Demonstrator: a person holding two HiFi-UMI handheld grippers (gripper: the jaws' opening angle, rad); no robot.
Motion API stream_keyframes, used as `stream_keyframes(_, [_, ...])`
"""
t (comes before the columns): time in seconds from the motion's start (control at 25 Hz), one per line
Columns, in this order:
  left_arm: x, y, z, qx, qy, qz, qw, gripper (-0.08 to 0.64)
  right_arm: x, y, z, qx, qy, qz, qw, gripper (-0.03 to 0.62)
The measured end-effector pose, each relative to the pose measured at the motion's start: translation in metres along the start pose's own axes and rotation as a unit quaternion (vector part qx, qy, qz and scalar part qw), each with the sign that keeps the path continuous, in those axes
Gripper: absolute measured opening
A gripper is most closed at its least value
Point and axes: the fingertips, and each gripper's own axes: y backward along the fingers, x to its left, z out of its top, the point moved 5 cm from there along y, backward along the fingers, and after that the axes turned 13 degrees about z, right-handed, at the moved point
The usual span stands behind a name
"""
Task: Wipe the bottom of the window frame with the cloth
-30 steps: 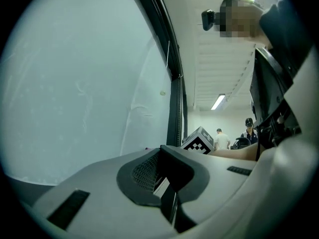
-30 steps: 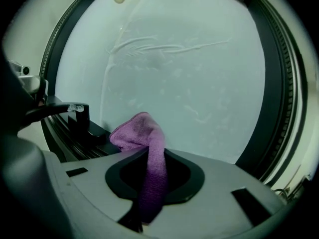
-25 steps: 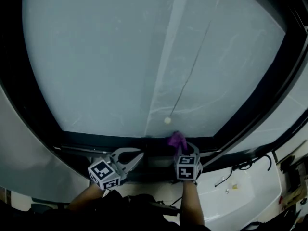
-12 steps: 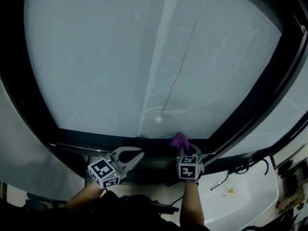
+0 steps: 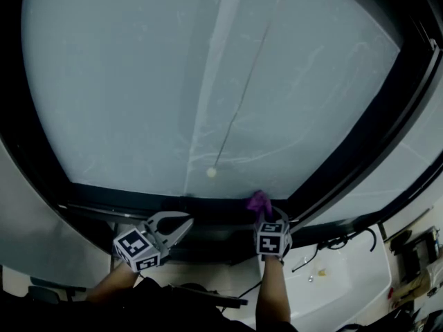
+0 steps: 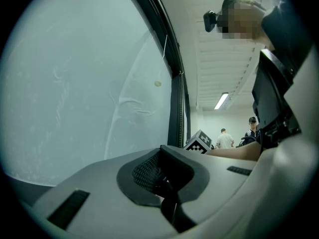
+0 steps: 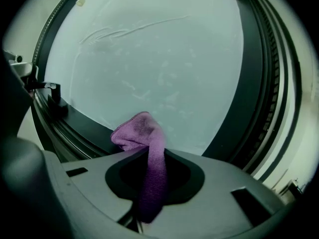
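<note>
Since a second ago my left gripper [image 5: 183,223] has slid a little leftward along the sill, and the small bead [image 5: 211,173] on the hanging cord [image 5: 243,99] now shows further left against the glass [image 5: 124,81]. My left jaws are pressed together with nothing between them, held just below the dark bottom bar of the window frame [image 5: 118,198]. To its right, my right gripper [image 5: 266,217] stays clamped on the purple cloth [image 7: 144,133]. The cloth's bunched end sticks out past the jaw tips and sits at the bottom bar, close to the corner where it meets the frame's dark right upright [image 7: 249,83].
</note>
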Motion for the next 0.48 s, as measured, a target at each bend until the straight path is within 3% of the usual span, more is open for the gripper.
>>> stream_keyframes(0.48, [0.002,-0.005,0.005,0.002,-0.010,-0.012,0.9999,-0.008,-0.030,0.004,-0.011,0.010,-0.018,-0.037,0.999,0.069])
